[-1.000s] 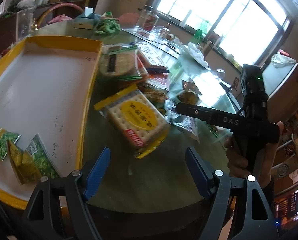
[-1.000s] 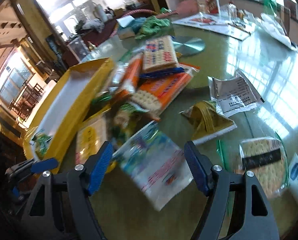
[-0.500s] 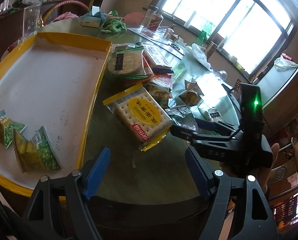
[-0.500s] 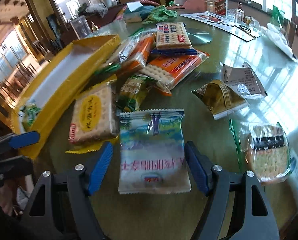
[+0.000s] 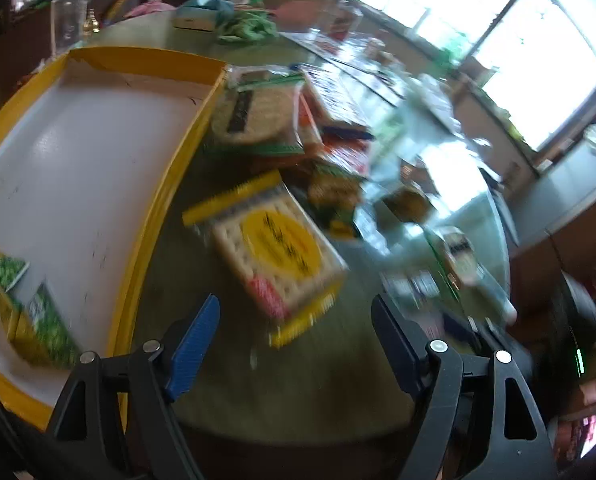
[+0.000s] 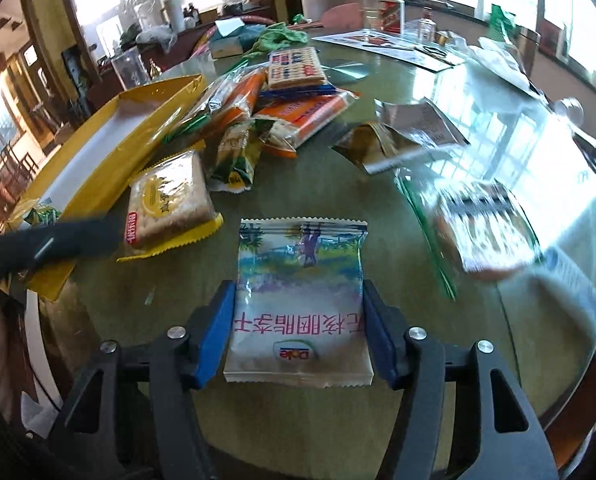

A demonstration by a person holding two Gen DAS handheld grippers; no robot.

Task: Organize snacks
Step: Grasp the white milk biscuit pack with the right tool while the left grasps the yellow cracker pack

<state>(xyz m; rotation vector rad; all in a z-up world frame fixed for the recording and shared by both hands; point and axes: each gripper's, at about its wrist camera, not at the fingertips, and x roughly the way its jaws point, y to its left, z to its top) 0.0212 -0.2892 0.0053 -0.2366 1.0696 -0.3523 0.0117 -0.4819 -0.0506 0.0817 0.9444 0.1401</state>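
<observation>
Closing around the white Dole snack packet (image 6: 300,308), the right gripper (image 6: 298,328) has its blue pads at the packet's two long edges, touching or just about touching them; whether they already press cannot be told. The packet lies flat on the green glass table (image 6: 378,184), its picture end pointing away from the camera.

The left gripper (image 5: 294,332) hangs with its fingers (image 5: 194,336) spread wide and nothing between them, over bare table just short of the yellow-labelled cracker pack (image 5: 276,256). That pack lies beside the yellow tray (image 5: 166,176), which holds a few green sachets (image 5: 46,320) in its near corner. Beyond lie more packets in a heap (image 6: 282,96); this view is blurred.

Compared with half a second ago, the right gripper's jaws have narrowed from a loose straddle, with clear gaps on both sides of the packet, to its edges, and the packet now sits deeper between the fingers. In the left view the cracker pack has come nearer to the fingers, and the other gripper has slid from the middle right to the lower right edge of the frame
</observation>
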